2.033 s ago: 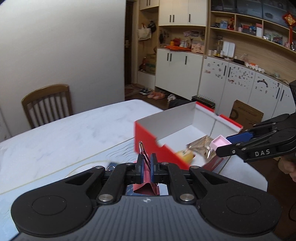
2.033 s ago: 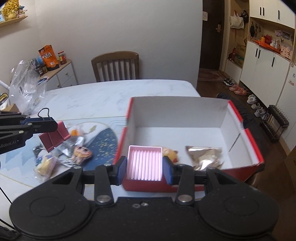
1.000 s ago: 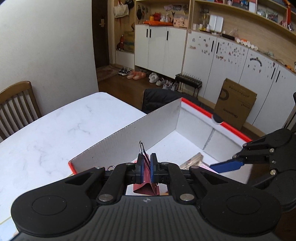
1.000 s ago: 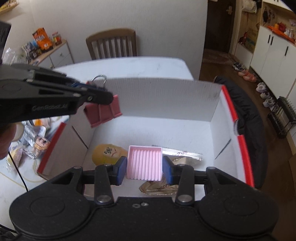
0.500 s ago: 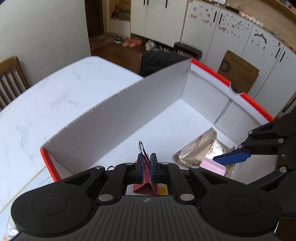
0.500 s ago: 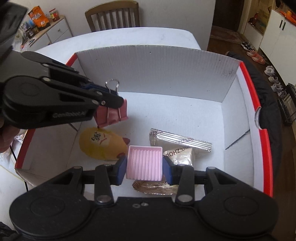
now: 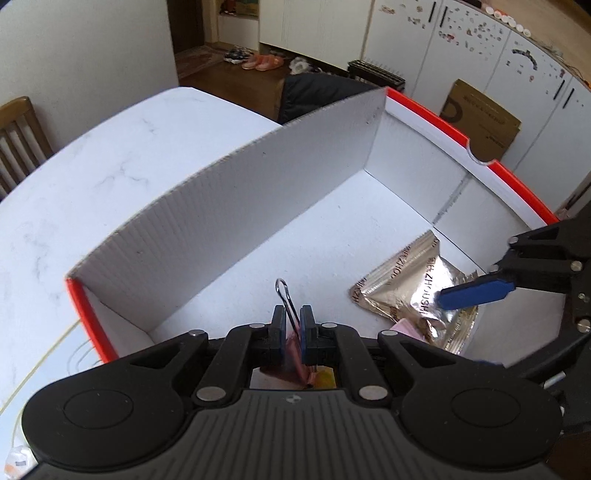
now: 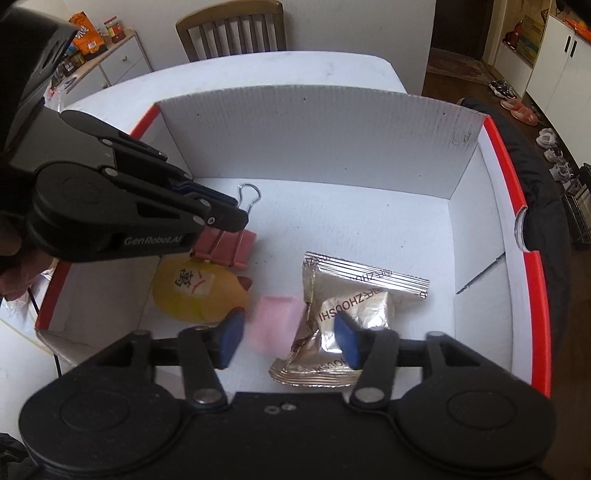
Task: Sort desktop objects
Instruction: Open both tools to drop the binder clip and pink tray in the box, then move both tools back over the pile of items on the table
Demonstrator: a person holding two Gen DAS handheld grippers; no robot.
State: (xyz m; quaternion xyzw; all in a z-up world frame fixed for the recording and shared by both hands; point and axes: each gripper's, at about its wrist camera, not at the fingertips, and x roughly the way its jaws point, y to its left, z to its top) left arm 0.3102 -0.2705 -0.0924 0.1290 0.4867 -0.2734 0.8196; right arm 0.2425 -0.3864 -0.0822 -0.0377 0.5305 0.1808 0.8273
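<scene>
A red-and-white cardboard box [image 8: 502, 192] stands on the white table; it also shows in the left wrist view [image 7: 229, 206]. My left gripper [image 7: 293, 326] is shut on a pink binder clip [image 8: 225, 247] by its wire handle [image 7: 286, 299] and holds it inside the box, above a yellow toy [image 8: 195, 291]. My right gripper [image 8: 288, 336] is open inside the box. A pink ribbed block [image 8: 273, 321], blurred, is loose between its fingers, beside two silver foil packets [image 8: 354, 306].
A wooden chair [image 8: 231, 26] stands at the table's far side. A sideboard with snack packs [image 8: 92, 40] is at the back left. A dark jacket [image 8: 543, 206] hangs by the box's right wall. Cupboards and a cardboard carton [image 7: 480, 118] stand beyond.
My right gripper has opened and let go of the pink block, which is dropping into the box. My left gripper has lowered the binder clip deeper into the box.
</scene>
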